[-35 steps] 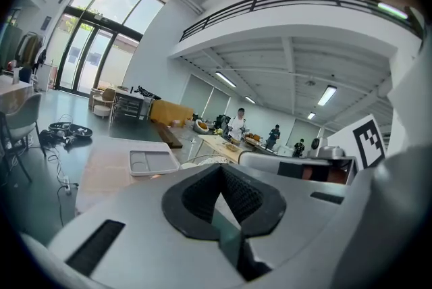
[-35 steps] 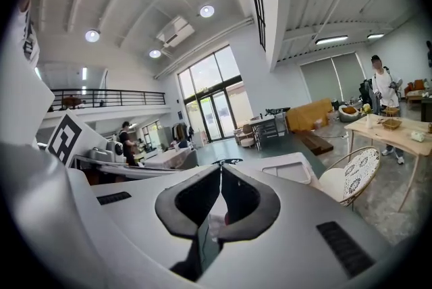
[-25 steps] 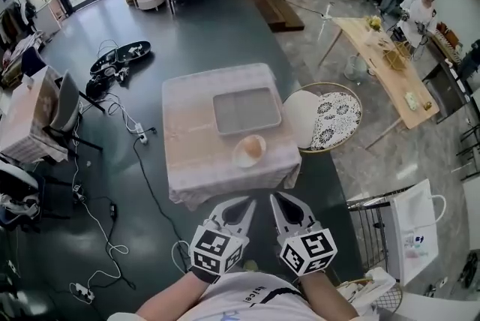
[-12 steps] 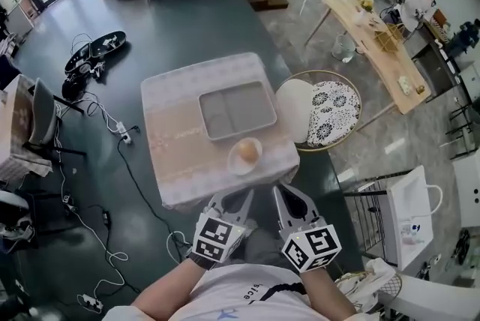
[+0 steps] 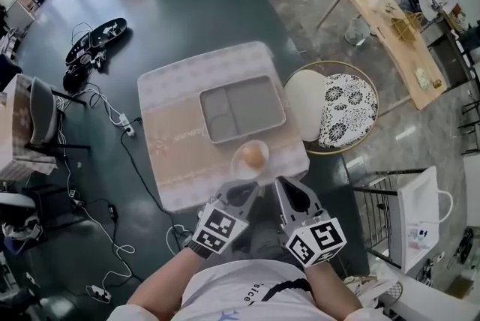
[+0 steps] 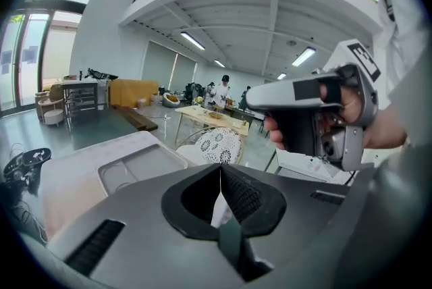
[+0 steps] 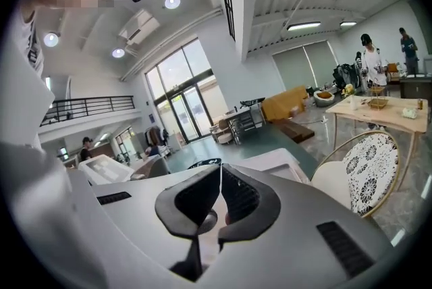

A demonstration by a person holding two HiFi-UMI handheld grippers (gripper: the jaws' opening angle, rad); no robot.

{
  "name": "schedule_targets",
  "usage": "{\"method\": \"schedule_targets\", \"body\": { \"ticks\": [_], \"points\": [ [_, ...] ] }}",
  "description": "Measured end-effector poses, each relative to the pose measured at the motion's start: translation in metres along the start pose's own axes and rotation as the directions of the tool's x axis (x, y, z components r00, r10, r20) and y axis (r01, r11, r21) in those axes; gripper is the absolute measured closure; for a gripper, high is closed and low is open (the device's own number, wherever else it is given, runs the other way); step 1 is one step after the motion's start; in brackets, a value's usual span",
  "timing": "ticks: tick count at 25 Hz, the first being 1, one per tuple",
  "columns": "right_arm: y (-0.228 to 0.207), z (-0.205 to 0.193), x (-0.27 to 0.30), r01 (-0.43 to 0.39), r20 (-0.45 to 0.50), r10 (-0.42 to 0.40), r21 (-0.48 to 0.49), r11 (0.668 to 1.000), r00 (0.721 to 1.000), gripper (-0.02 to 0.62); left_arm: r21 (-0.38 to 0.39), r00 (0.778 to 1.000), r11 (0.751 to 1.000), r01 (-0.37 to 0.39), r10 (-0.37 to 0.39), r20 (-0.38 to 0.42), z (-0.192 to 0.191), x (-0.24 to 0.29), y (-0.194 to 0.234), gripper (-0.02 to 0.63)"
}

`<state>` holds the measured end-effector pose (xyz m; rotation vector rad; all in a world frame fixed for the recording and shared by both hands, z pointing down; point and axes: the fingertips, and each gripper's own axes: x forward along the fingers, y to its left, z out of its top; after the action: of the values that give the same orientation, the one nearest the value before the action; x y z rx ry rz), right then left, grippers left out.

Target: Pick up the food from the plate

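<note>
- Jaws on both the left gripper (image 5: 241,190) and the right gripper (image 5: 289,190) are clenched on nothing; each gripper's own view shows the pads meeting at the tips. Arriving like this would shove the food rather than take it, so one pair has to spread before it gets there.
- Food (image 5: 253,155), a rounded tan piece, sits on a small pale plate (image 5: 235,163) at the near edge of the counter (image 5: 172,139), just beyond the two grippers. A round shape like this will probably roll or squirt out if the pads close off-centre or too high on it.
- The plate looks light and lies close to the counter's near edge. A downward press on its rim could tip it, and a drag toward the person could pull it off the edge.
- A push the other way would slide the plate into the grey tray (image 5: 242,108), which lies just beyond it on the far side.
- If the piece is soft, as it appears, a hard squeeze could dent or split it.
- The grippers hang side by side, near each other. If both go in together, they may knock each other or crowd the plate.
</note>
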<state>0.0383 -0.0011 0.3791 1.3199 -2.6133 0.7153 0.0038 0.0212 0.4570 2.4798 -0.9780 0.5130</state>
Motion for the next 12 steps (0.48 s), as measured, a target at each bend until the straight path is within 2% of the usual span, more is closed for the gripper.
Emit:
{"method": "schedule_targets", "body": {
  "ticks": [3,6,9,12],
  "points": [
    [-0.013,-0.001,0.021,-0.049,-0.005,0.049,0.03,0.998,0.999,0.578,0.075,0.994,0.993,0.091,-0.086,-0.069,-0.013,0.024,0.005,0.6],
    [-0.03,-0.013,0.041,-0.061,-0.044,0.063,0.053,0.997,0.997,0.578,0.164,0.981,0.972,0.168,-0.148,-0.124,-0.023,0.048,0.016,0.6],
    [-0.045,-0.031,0.056,-0.053,-0.082,0.059,0.075,0.996,0.995,0.578,0.248,0.963,0.938,0.241,-0.201,-0.177,-0.036,0.068,0.024,0.599],
    [-0.061,-0.046,0.064,-0.029,-0.096,0.038,0.092,0.995,0.995,0.578,0.324,0.938,0.888,0.326,-0.26,-0.231,-0.05,0.086,0.033,0.598]
  ]
}}
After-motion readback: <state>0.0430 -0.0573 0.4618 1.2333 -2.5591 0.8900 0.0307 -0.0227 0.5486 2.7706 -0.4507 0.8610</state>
